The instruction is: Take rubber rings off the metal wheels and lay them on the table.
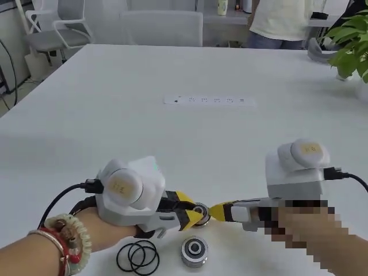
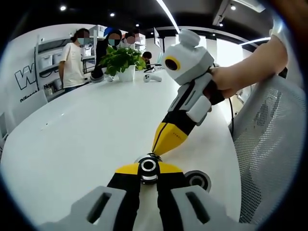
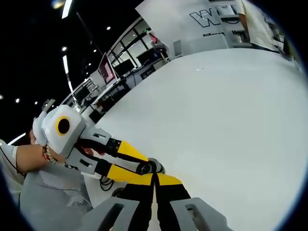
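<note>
Head view: nearest the front edge of the white table (image 1: pixel 172 69), a few loose black rubber rings (image 1: pixel 138 256) lie overlapping. A spare metal wheel (image 1: pixel 194 252) sits just beside them to the right. Just behind these, the left gripper (image 1: pixel 194 216) reaches in from the left, its yellow jaws clamped on another metal wheel (image 1: pixel 200 213), held a little above the tabletop. The right gripper (image 1: pixel 214 211) comes in from the opposite side. Its jaws are pressed together into one point that touches the held wheel's rim. I cannot tell whether they pinch a ring there. In the left gripper view the held wheel shows its bright hub between the jaw tips. Farther back, mid-table, lies a white power strip (image 1: pixel 210 100). At the far right stands a leafy plant (image 1: pixel 351 46), and a person in a pale shirt (image 1: pixel 282 20) stands beyond the far edge.
</note>
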The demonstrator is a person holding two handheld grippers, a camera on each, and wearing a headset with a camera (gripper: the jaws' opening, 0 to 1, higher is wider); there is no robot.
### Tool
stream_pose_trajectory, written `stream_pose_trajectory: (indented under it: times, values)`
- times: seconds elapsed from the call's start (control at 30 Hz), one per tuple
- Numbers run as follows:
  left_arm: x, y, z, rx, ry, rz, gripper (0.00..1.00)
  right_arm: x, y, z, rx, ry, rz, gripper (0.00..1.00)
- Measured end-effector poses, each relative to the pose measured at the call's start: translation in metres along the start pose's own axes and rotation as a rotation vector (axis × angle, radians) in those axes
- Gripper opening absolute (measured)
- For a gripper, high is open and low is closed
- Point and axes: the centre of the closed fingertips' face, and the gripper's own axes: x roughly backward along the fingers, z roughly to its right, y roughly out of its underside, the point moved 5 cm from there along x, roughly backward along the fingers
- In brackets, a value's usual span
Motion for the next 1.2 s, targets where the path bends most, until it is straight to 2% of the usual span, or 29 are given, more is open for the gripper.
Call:
stream_pose_trajectory:
  times: [1.2]
  values:
    - [0.0007, -0.0001, 0.0010, -0.010, -0.010, 0.000, 0.07, 0.0004, -0.0076, -0.0089, 0.050, -0.002, 0.003, 0.00]
